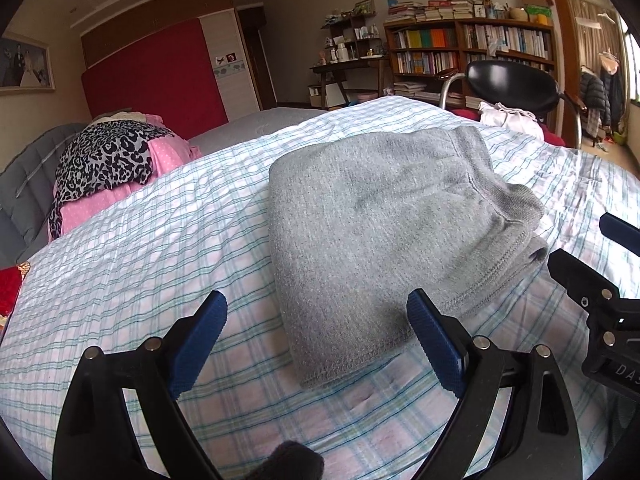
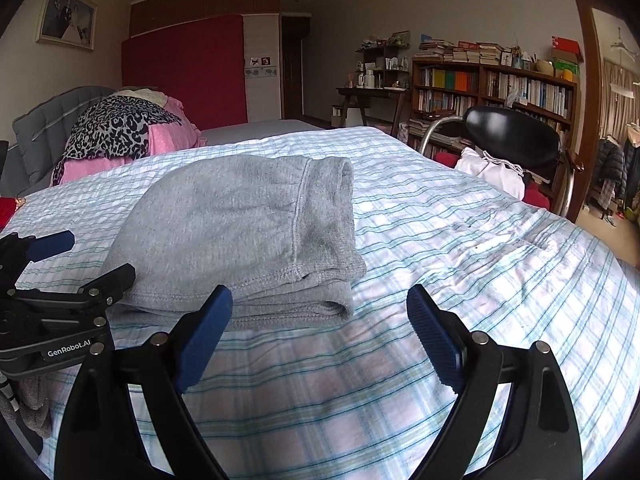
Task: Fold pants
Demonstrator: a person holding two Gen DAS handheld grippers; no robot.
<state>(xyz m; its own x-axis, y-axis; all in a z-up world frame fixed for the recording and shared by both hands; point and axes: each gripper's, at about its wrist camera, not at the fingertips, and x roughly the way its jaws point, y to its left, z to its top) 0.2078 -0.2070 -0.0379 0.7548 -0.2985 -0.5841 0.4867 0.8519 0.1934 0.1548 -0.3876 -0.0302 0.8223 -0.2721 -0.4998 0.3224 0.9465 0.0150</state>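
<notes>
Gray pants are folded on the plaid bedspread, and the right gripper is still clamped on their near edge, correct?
Not quite. The gray pants lie folded on the plaid bedspread, but the right gripper is open with nothing between its fingers, as the right wrist view shows.

Plaid sheet [image 1: 120,264], bookshelf [image 1: 468,46], black chair [image 2: 516,136].

One folded pants [image 1: 384,216], two hand-held grippers [image 1: 316,320] [image 2: 320,316].

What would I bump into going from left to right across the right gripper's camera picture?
Leopard-print cloth → grey pants → white clothes → black chair → hanging coats.
</notes>
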